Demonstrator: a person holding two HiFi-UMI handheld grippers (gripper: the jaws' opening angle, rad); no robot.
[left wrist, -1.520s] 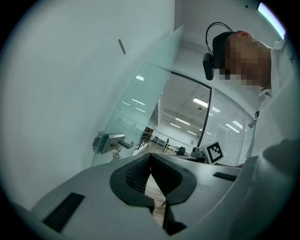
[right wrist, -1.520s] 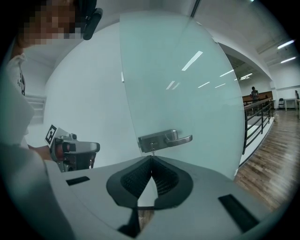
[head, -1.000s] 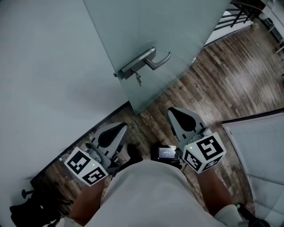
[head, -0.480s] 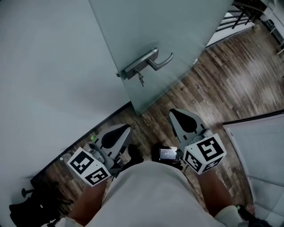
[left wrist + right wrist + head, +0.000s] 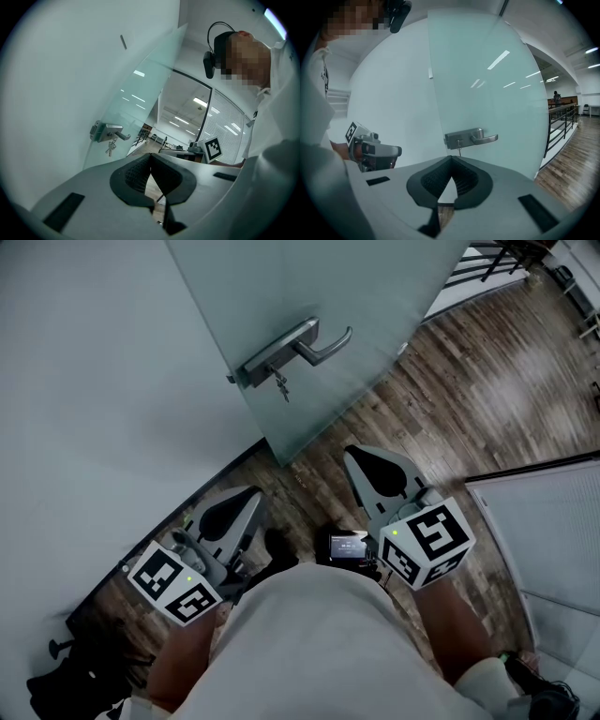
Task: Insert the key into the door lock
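Note:
A frosted glass door (image 5: 309,287) carries a metal lock plate (image 5: 270,356) with a lever handle (image 5: 326,345). A small bunch of keys (image 5: 280,385) hangs from the lock, also seen as keys (image 5: 110,149) and keys (image 5: 459,150) in the gripper views. My left gripper (image 5: 251,495) is low and well short of the door, shut with nothing in it. My right gripper (image 5: 362,456) is beside it, also shut and empty, pointing toward the lock (image 5: 464,138). Both are held close to the person's body.
A pale wall (image 5: 94,381) runs left of the door, with a dark baseboard (image 5: 216,479) at its foot. Wood flooring (image 5: 469,381) stretches right, toward a black railing (image 5: 473,263). A blind-covered panel (image 5: 553,540) stands at the right. A small black device (image 5: 349,546) sits between the grippers.
The head view has shifted a little, so the lock sits higher and further left in the picture. Both grippers keep their places and stay shut.

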